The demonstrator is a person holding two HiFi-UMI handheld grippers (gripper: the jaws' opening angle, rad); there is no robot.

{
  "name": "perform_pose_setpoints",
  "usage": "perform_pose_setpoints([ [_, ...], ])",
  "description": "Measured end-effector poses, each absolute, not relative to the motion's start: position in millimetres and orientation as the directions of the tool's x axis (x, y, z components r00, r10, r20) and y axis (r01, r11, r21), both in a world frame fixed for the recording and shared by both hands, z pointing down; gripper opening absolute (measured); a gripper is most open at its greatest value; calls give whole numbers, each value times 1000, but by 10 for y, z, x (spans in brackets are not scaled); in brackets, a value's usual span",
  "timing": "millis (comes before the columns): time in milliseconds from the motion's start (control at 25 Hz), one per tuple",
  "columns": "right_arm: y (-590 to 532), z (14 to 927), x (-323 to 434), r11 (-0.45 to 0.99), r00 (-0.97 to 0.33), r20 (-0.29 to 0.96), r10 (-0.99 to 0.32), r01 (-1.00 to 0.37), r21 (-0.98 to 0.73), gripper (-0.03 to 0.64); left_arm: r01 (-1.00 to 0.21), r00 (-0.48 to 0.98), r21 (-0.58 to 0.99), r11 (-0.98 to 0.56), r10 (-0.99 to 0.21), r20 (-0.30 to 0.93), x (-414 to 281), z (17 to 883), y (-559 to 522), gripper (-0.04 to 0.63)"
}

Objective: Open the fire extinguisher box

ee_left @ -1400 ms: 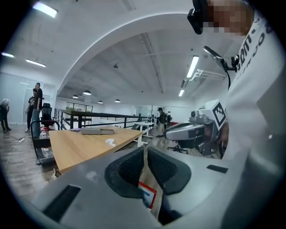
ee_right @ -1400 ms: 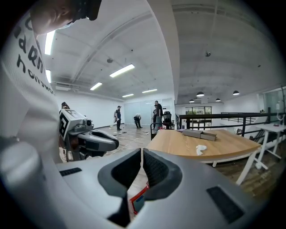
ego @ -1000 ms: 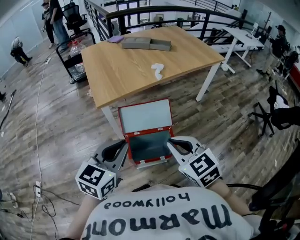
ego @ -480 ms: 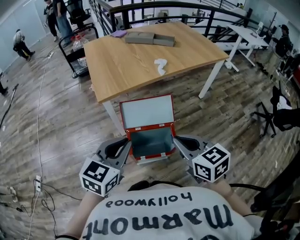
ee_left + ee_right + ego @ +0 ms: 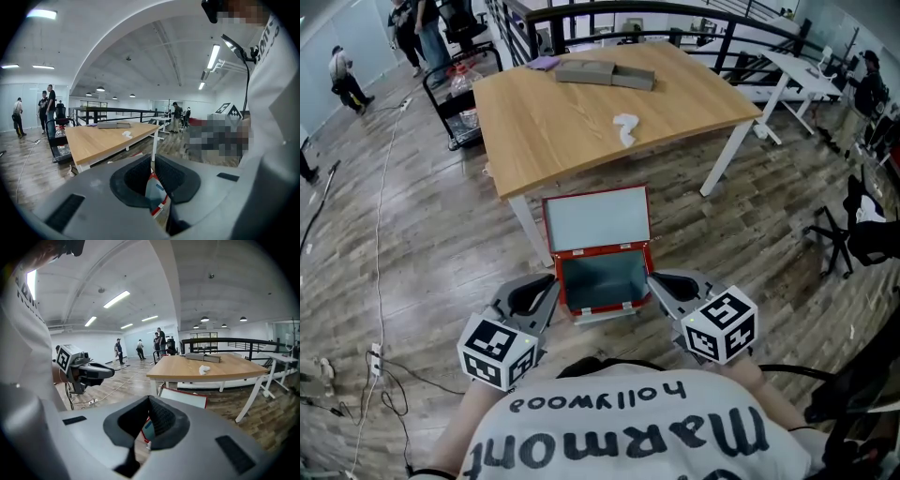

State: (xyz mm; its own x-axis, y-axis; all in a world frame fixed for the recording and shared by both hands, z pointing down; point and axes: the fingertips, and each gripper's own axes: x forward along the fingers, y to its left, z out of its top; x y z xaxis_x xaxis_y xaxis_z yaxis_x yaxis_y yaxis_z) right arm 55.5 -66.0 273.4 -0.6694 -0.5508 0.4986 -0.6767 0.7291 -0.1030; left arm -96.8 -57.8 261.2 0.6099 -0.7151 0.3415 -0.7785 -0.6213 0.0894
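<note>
The red fire extinguisher box (image 5: 602, 277) sits on the floor with its lid (image 5: 597, 218) raised, and the worktop (image 5: 581, 112) stands just behind it. The left gripper (image 5: 553, 281) is clenched on nothing just left of the box. Just right of the box, the right gripper (image 5: 652, 277) is closing its jaws together, with nothing between them.

Place: open-plan office or lab floor
Signs: wooden table (image 5: 609, 103), white desk (image 5: 787, 73), office chair (image 5: 836, 232), black railing (image 5: 225, 340), ceiling strip lights (image 5: 116, 298)
</note>
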Motion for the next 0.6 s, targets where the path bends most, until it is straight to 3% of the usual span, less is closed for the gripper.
perform_pose_setpoints([
  [600, -646, 2746, 668, 713, -649, 504, -570, -696, -91, 9, -791, 593, 77, -607, -728, 344, -1005, 2613, -484, 31],
])
